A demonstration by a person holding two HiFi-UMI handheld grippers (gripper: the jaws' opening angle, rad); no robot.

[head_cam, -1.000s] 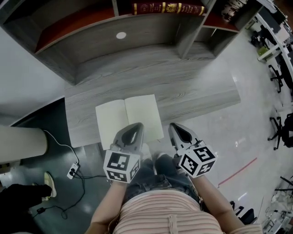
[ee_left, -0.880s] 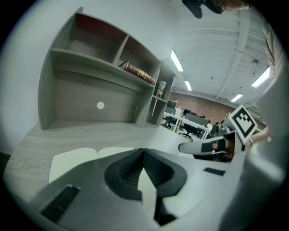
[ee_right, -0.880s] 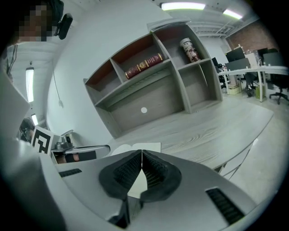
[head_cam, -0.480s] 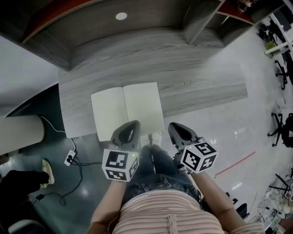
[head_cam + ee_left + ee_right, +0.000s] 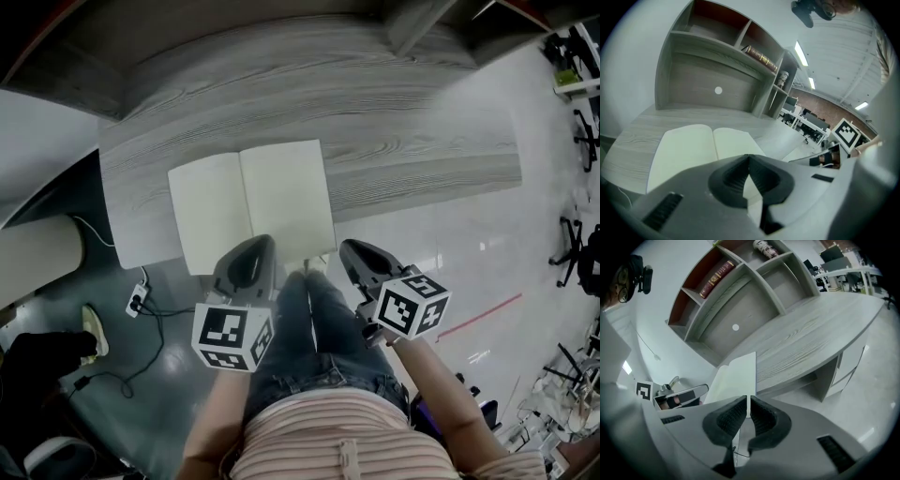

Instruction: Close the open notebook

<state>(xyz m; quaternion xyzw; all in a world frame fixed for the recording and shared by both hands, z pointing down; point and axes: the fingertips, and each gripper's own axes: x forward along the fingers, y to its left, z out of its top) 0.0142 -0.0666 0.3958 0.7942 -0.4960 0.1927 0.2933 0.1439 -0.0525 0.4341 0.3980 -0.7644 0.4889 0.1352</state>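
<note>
With the fingers of my left gripper and right gripper pressed together and empty, I should slip a tip under the outer page edge of the open notebook at the surface's near-left corner and fold it across the spine.

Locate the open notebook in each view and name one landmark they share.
Head view: notebook left of centre, open at the near edge of the desk.
Left gripper view: lower left, just above the jaws.
Right gripper view: left of centre, foreshortened, above the jaws.
Shared landmark: the grey desk under it.
</note>
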